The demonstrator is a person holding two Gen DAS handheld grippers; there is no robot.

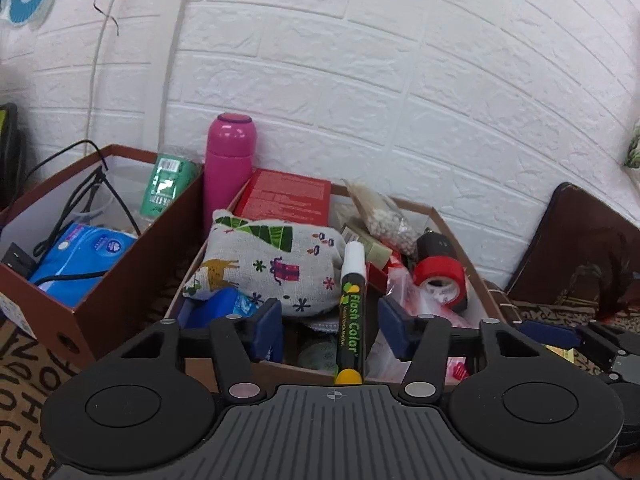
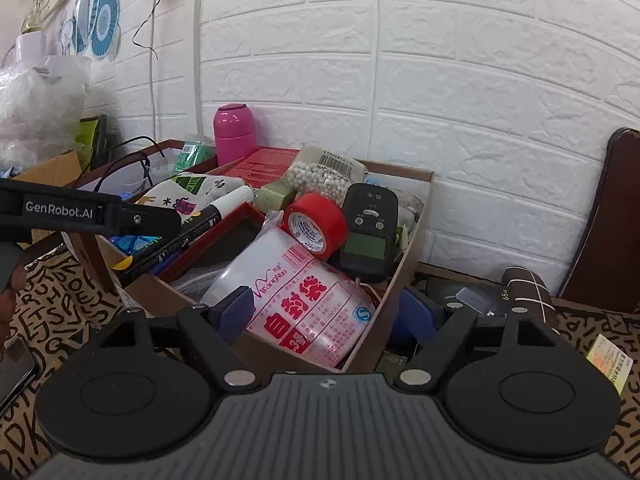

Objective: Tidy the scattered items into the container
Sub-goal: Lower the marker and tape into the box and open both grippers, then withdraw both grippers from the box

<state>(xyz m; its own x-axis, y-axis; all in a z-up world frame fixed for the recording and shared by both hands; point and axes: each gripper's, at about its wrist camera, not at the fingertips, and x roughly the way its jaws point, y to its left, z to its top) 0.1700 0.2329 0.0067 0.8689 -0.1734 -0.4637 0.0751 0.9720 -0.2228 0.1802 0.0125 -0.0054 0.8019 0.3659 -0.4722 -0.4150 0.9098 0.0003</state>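
A brown cardboard box (image 1: 456, 232) (image 2: 416, 232) against the wall holds several items: a printed cloth pouch (image 1: 272, 268), a red tape roll (image 1: 440, 280) (image 2: 316, 224), a bag of white beads (image 2: 320, 176), a black device (image 2: 368, 236) and a plastic bag pack (image 2: 304, 300). A black Flash Color marker (image 1: 352, 312) (image 2: 180, 240) lies in the box, between the fingers of my left gripper (image 1: 330, 328), which is open around it without touching. My right gripper (image 2: 324, 316) is open and empty over the box's near right corner.
A second brown box (image 1: 92, 240) at the left holds cables and a blue tissue pack. A pink bottle (image 1: 228, 164) stands between the boxes. A dark charger (image 2: 524, 292) and a yellow card (image 2: 608, 360) lie on the patterned mat at the right.
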